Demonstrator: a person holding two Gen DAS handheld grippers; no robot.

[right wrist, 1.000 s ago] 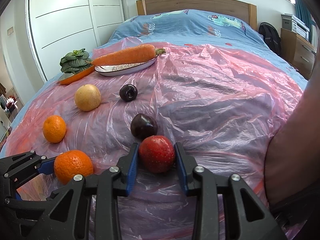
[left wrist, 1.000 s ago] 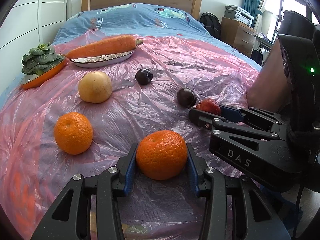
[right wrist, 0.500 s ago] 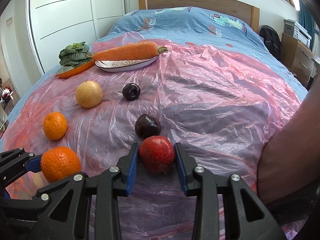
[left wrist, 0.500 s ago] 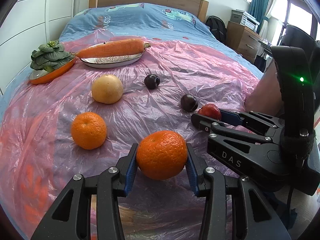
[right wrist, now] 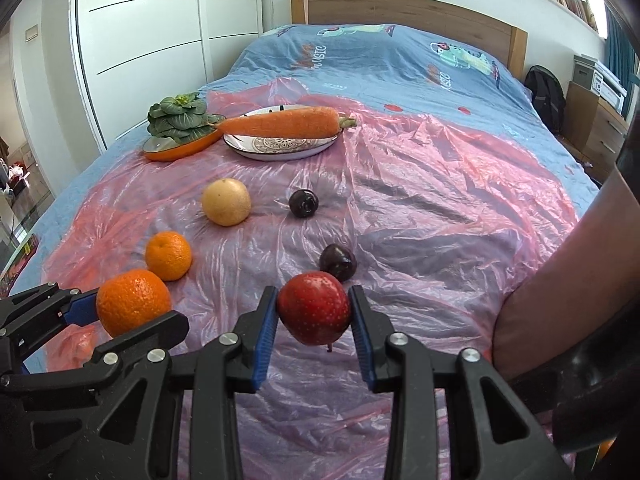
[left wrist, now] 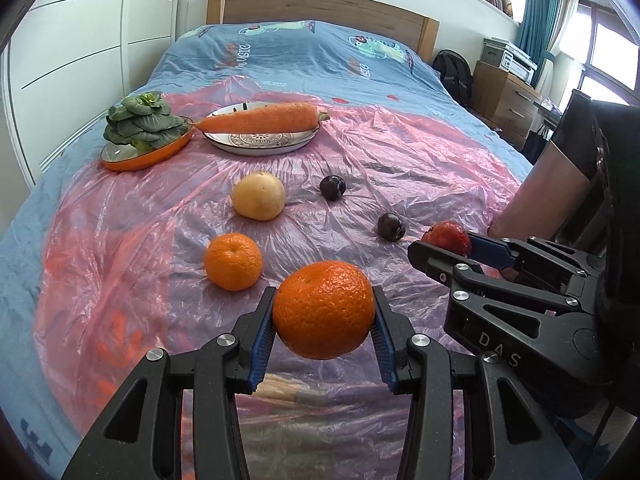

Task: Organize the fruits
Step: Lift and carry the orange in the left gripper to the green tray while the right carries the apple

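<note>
My left gripper [left wrist: 324,316] is shut on a large orange [left wrist: 323,309], held above the pink plastic sheet [left wrist: 420,168]. To its right, my right gripper [right wrist: 314,314] is shut on a red apple [right wrist: 314,307], also lifted off the sheet. On the sheet lie a second orange [left wrist: 233,261], a yellow pear-like fruit [left wrist: 259,196] and two dark plums, one far [left wrist: 332,187], one near [left wrist: 391,227]. From the right wrist the held orange [right wrist: 133,302] shows at lower left and the near plum [right wrist: 338,262] sits just behind the apple.
At the back of the sheet, a carrot [left wrist: 260,118] lies on a patterned plate [left wrist: 262,144] and a leafy green [left wrist: 138,120] sits on an orange dish [left wrist: 144,156]. A person's forearm [right wrist: 560,300] is at the right. The bed's headboard [left wrist: 320,8] stands behind.
Both grippers have risen with their fruit, the orange and the apple now clear of the sheet. The fruits left on the sheet look farther below and have not moved.
</note>
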